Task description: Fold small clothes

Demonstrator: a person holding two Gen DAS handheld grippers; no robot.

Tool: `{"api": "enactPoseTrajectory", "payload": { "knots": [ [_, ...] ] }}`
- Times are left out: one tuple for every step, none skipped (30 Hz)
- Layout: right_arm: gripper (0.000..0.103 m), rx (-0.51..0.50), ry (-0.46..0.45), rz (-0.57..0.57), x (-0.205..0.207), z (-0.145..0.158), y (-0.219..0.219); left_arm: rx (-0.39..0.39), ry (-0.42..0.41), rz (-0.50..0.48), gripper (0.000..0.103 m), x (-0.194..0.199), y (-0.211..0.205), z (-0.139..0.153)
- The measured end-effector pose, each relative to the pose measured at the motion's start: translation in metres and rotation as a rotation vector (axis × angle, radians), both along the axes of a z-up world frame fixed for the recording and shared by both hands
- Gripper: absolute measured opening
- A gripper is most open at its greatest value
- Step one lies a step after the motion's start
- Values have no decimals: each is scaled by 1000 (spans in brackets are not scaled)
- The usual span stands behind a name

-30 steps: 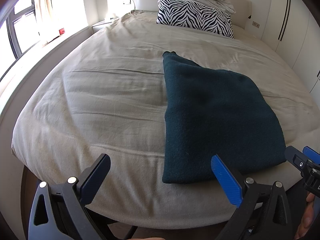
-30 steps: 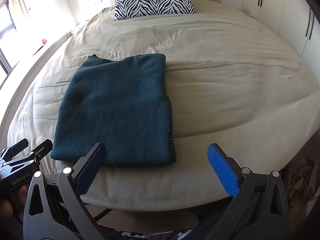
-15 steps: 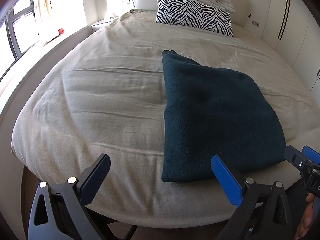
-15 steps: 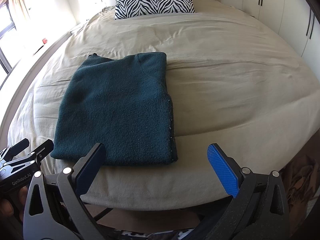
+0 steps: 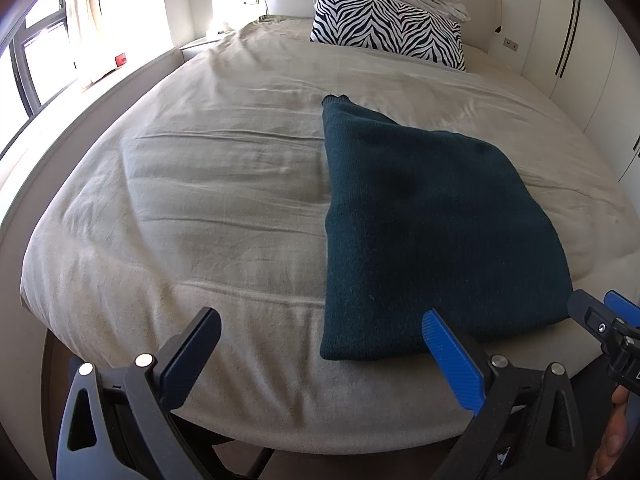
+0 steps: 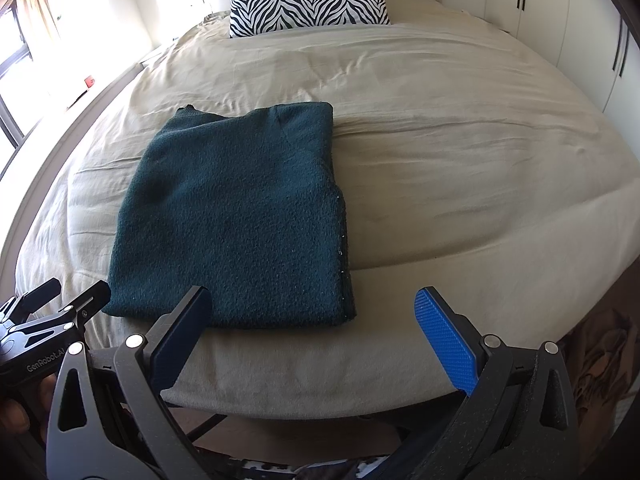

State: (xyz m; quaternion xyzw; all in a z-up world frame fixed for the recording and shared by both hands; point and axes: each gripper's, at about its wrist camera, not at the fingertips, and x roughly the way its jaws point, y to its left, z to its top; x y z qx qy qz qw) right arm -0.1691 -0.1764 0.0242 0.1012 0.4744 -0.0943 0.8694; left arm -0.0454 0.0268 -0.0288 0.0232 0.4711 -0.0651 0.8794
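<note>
Beige bed (image 5: 200,208) fills both views, zebra pillow (image 5: 384,36) at top of frame, and the dark teal knit sweater (image 6: 236,220) lies folded flat in a rough rectangle, right of centre in the left wrist view, left of centre in the right. Left gripper (image 5: 320,356) and right gripper (image 6: 316,328) both hover off the near bed edge, fingers spread wide, empty. Sweater looks soft, thick, light, floppy and non-slippery; likely best pinched at the near corners or along the layered right edge.
</note>
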Motion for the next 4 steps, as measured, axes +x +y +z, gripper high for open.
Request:
{"api": "enactPoseTrajectory", "payload": {
  "knots": [
    [103, 1, 1, 1, 0, 0, -1, 0, -7, -1, 103, 0, 0, 1],
    [103, 1, 2, 1, 0, -1, -1, 1, -12, -2, 103, -1, 0, 2],
    [103, 2, 2, 0, 0, -1, -1, 1, -12, -4, 103, -1, 0, 2],
    [103, 4, 3, 0, 0, 0, -3, 2, -11, -5, 103, 0, 0, 2]
  ]
}}
